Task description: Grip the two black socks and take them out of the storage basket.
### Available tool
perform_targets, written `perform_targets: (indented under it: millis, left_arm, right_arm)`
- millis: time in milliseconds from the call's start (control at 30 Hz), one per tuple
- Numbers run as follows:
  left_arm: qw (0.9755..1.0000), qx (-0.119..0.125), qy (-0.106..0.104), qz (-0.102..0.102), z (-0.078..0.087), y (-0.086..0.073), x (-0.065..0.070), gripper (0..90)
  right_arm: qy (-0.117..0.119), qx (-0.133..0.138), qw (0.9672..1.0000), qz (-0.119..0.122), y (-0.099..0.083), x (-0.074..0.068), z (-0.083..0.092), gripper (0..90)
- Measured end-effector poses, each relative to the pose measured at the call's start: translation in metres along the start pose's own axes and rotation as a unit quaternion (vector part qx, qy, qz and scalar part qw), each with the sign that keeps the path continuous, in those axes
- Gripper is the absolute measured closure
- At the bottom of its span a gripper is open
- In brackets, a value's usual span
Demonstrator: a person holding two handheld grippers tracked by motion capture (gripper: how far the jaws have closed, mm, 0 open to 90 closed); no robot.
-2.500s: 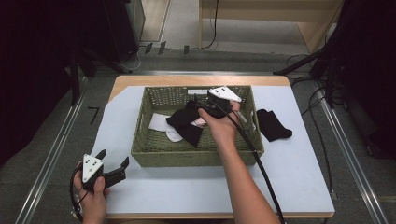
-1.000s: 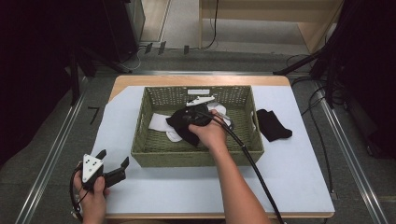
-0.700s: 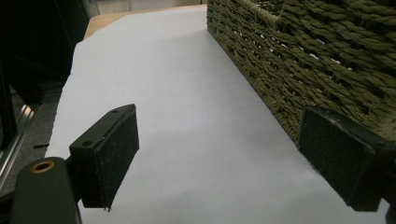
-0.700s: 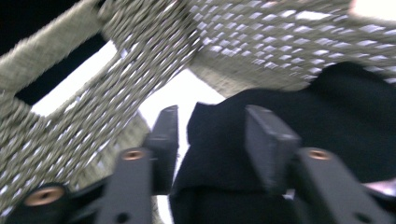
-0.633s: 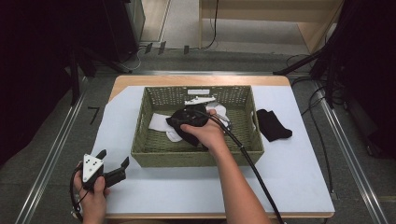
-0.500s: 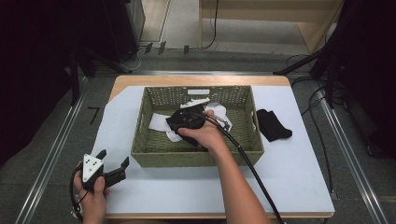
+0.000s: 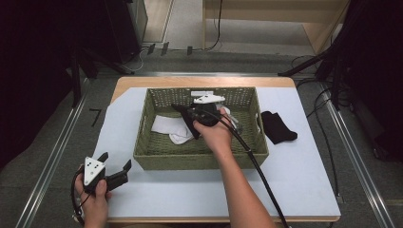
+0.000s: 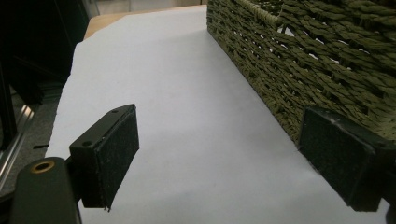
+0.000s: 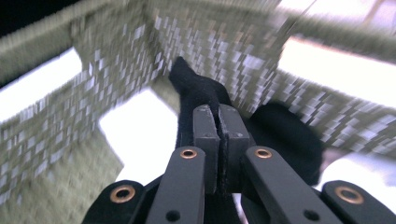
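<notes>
A green woven basket (image 7: 199, 154) sits mid-table on a white sheet (image 7: 294, 171). Inside it the right gripper (image 7: 190, 115) has its jaws pinched together on a black sock (image 7: 187, 118), which hangs from the pads above the basket floor. The jaws have just been closing, with the sock between them. The person's right hand (image 7: 216, 135) and forearm cross the near basket wall, and the cable trails back over the rim.

Under and beside the held sock lie white socks (image 7: 166, 126); how many is hard to tell, at least one. A second black sock (image 7: 278, 128) lies on the sheet just right of the basket, apart from it. That makes two black socks, one basket and two grippers.

The left gripper (image 7: 114, 168) rests in the left hand (image 7: 95, 199) at the table's near left corner, well apart from the basket, jaws wide with nothing between them.

The right gripper view, blurred, shows the closed pads (image 9: 219, 140) with the black sock (image 9: 201, 93) running up from them against the basket wall (image 9: 112, 70). The left gripper view shows the basket's outer wall (image 8: 317, 60) close beside one pad (image 8: 341, 154), and bare sheet (image 8: 187, 107) between the jaws.
</notes>
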State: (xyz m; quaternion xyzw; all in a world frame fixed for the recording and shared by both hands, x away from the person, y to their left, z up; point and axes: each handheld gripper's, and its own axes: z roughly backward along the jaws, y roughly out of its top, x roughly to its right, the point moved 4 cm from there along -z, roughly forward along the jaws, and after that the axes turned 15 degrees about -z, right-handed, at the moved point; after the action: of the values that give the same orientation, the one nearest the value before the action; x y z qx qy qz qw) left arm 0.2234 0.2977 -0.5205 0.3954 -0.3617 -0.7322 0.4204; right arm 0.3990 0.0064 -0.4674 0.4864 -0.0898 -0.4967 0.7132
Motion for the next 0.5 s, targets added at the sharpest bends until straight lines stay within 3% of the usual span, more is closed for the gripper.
perform_targets:
  millis: [33,67,100,200,233,267,300,400,433,467,500]
  left_arm:
    - [1.0000,0.000,0.000,0.000,0.000,0.000,0.000,13.8]
    - [1.0000,0.000,0.000,0.000,0.000,0.000,0.000,13.8]
    - [1.0000,0.000,-0.001,0.001,0.000,0.000,0.000,13.8]
    - [1.0000,-0.001,-0.001,0.001,0.000,0.000,0.000,13.8]
    - [1.0000,-0.001,-0.001,0.001,0.000,0.000,0.000,13.8]
    - [1.0000,-0.001,-0.001,0.001,0.000,0.000,0.000,13.7]
    - [1.0000,-0.001,0.000,0.002,0.000,0.000,0.000,13.8]
    - [1.0000,-0.002,-0.002,0.002,0.000,0.000,0.000,13.8]
    - [1.0000,-0.002,-0.002,0.002,0.000,0.000,0.000,13.8]
    - [1.0000,-0.002,-0.002,0.002,0.000,0.000,0.000,13.8]
    - [1.0000,-0.002,-0.002,0.002,0.000,0.000,0.000,13.7]
  right_arm:
    - [0.000,0.000,1.0000,0.000,0.000,0.000,0.000,89.4]
    - [-0.001,0.020,0.9998,-0.003,0.003,0.001,0.003,89.4]
    - [0.001,0.060,0.9981,-0.016,0.009,0.001,0.011,89.4]
    - [0.025,0.112,0.9916,-0.059,0.015,0.003,0.020,89.4]
    - [0.026,0.127,0.9896,-0.062,0.017,0.003,0.024,89.5]
    - [0.026,0.127,0.9896,-0.062,0.017,0.003,0.024,89.5]
    - [0.034,0.155,0.9853,-0.064,0.021,0.003,0.031,89.7]
    - [0.035,0.170,0.9826,-0.066,0.024,0.001,0.036,89.7]
    - [0.035,0.192,0.9791,-0.057,0.028,-0.001,0.043,89.8]
    - [0.035,0.192,0.9791,-0.057,0.028,-0.001,0.043,89.8]
    - [0.030,0.215,0.9754,-0.040,0.031,-0.002,0.050,89.8]
